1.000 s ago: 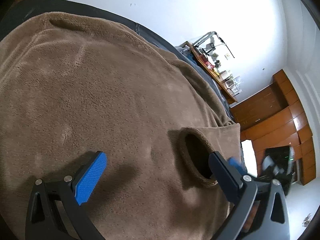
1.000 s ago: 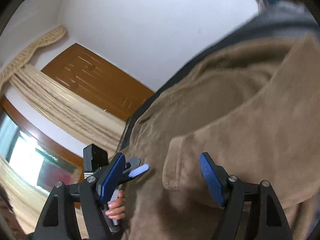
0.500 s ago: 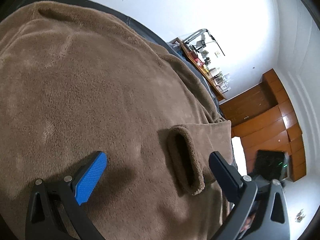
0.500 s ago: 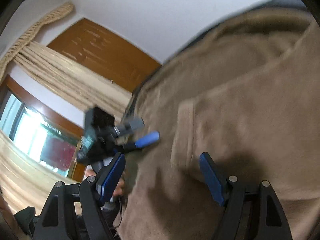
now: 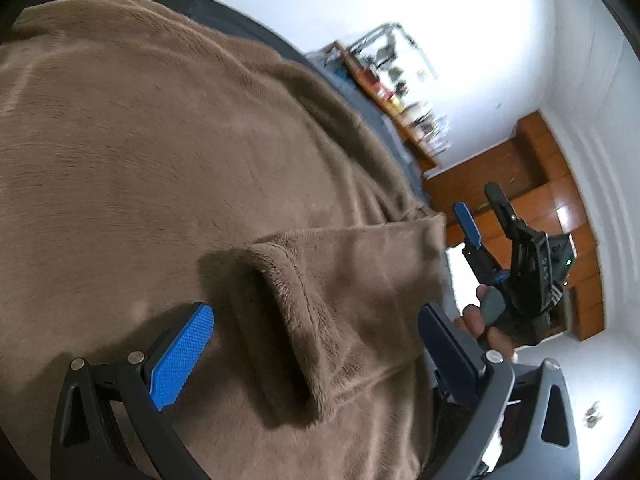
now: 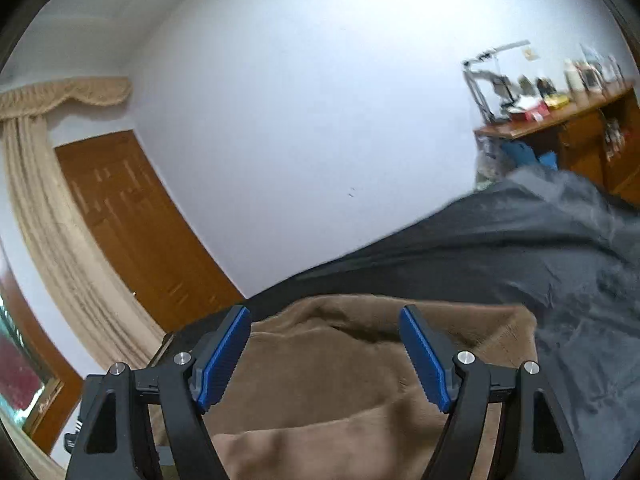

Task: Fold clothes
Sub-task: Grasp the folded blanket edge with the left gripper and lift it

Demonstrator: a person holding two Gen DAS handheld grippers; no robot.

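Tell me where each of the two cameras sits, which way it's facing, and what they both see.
Left wrist: on the left gripper, angled down at the fuzzy brown fleece garment and its folded sleeve cuff; its own open blue-padded fingers show, plus the right gripper and the hand holding it.
Right wrist: on the right gripper, facing nearer level across the garment and dark grey sheet toward the white wall; only its open fingers show.
Shared: the garment, the sheet, the cluttered wooden desk.
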